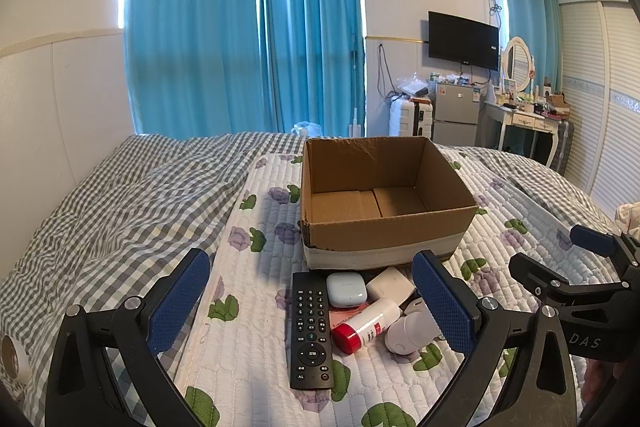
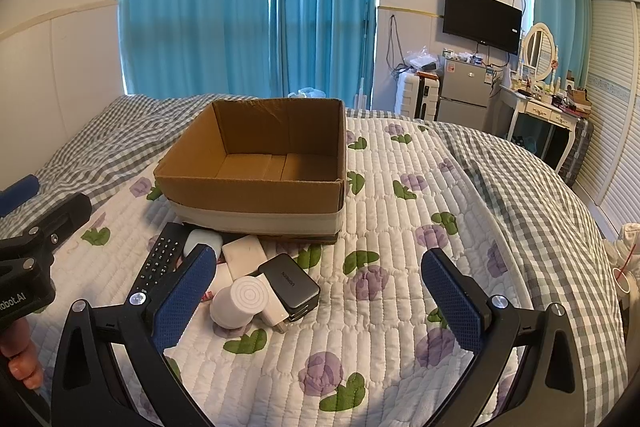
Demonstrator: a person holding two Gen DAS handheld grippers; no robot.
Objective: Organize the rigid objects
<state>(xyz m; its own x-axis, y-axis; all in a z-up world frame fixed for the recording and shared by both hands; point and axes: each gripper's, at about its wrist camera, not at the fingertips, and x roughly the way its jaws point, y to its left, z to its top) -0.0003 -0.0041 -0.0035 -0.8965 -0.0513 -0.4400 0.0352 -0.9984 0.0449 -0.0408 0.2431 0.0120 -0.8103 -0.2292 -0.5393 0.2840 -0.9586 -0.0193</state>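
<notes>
An open empty cardboard box (image 1: pixel 384 223) stands on the quilted bed; it also shows in the right wrist view (image 2: pixel 256 195). In front of it lie a black remote (image 1: pixel 311 327), a pale blue case (image 1: pixel 346 289), a white block (image 1: pixel 390 283), a red-capped white bottle (image 1: pixel 366 325) and a white round jar (image 1: pixel 408 333). The right wrist view also shows a black charger (image 2: pixel 290 285) beside the jar (image 2: pixel 240 301). My left gripper (image 1: pixel 316 303) is open above the pile. My right gripper (image 2: pixel 320 297) is open, the pile near its left finger.
The floral quilt (image 2: pixel 400 227) covers the bed's middle over a grey checked sheet (image 1: pixel 120 195). Blue curtains, a fridge (image 1: pixel 456 111), a wall TV and a dressing table (image 2: pixel 544 111) stand beyond the bed. The right gripper's body (image 1: pixel 580 279) shows at the left view's right edge.
</notes>
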